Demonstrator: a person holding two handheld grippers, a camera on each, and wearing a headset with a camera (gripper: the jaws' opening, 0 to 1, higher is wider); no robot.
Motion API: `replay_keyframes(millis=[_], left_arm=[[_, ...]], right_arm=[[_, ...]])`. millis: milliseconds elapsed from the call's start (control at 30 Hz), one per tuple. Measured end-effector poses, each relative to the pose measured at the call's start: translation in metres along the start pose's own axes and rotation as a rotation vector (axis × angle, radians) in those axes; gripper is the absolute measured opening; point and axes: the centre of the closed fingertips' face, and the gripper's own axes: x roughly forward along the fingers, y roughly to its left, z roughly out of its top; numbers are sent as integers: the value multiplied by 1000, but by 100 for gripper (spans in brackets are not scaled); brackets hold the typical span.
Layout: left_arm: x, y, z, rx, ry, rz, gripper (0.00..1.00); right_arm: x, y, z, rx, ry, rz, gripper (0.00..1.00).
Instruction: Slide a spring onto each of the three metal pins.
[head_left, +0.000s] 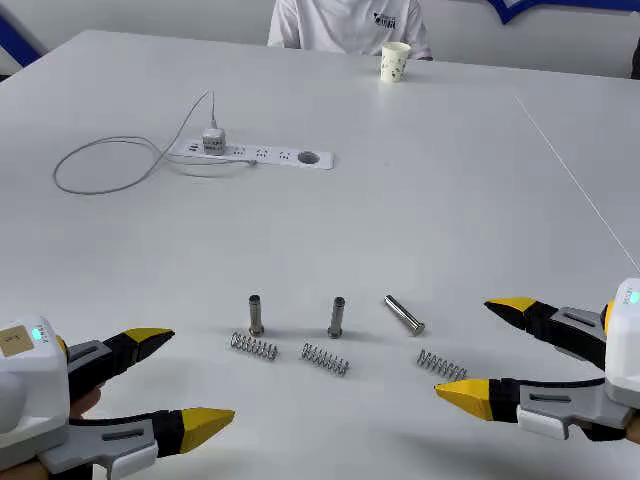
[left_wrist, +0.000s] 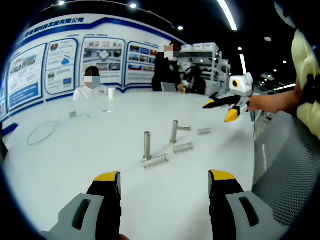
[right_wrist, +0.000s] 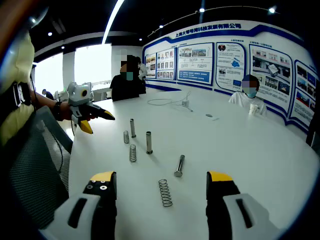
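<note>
Head view, surface: a big white surface carries everything.
Head view, pins: three metal pins sit in a row not far from the near edge. The left pin and the middle pin stand upright. The right pin lies flat on its side.
Head view, springs: no spring is on a pin. Each one lies flat on the near-edge side of a pin. The left spring is just beside the left pin's foot. The middle spring is near the middle pin. The right spring is near the right pin.
Head view, left tongs: the left tongs are by the near edge on the left side. The yellow tips are apart and hold nothing.
Head view, right tongs: the right tongs are by the near edge on the right side. The tips are apart and hold nothing. They are near the right spring but do not touch it.
Head view, far things: a white power strip with a cable lies toward the far left. A paper cup stands by the far edge, in front of a person in a white shirt.
Left gripper view: the left tongs' two tips have a wide gap. The left pin and left spring are nearest ahead. The right tongs come in from the right, tips apart.
Right gripper view: the right tongs' tips are wide apart. The right spring and the lying right pin are nearest. The two upright pins stand beyond. The left tongs come in from the left, tips apart.
</note>
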Motion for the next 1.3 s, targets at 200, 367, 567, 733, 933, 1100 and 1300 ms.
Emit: replay_keyframes(millis=[200, 367, 567, 733, 933, 1100, 1300], left_arm=[[1, 0, 0, 1, 2, -3, 72], [1, 0, 1, 0, 2, -2, 72], [1, 0, 2, 2, 5, 1, 72], [1, 0, 3, 3, 4, 3, 72], [0, -1, 2, 2, 7, 8, 72], [-1, 0, 1, 0, 10, 11, 72], [-2, 1, 2, 0, 5, 17, 72]], right_arm=[[0, -1, -1, 8, 2, -4, 74], [1, -1, -1, 11, 3, -4, 74], [1, -4, -1, 19, 5, -9, 74], [2, -5, 1, 19, 9, -11, 73], [5, -7, 3, 9, 18, -11, 71], [10, -10, 7, -20, 41, -9, 68], [17, -16, 10, -39, 63, -14, 64]])
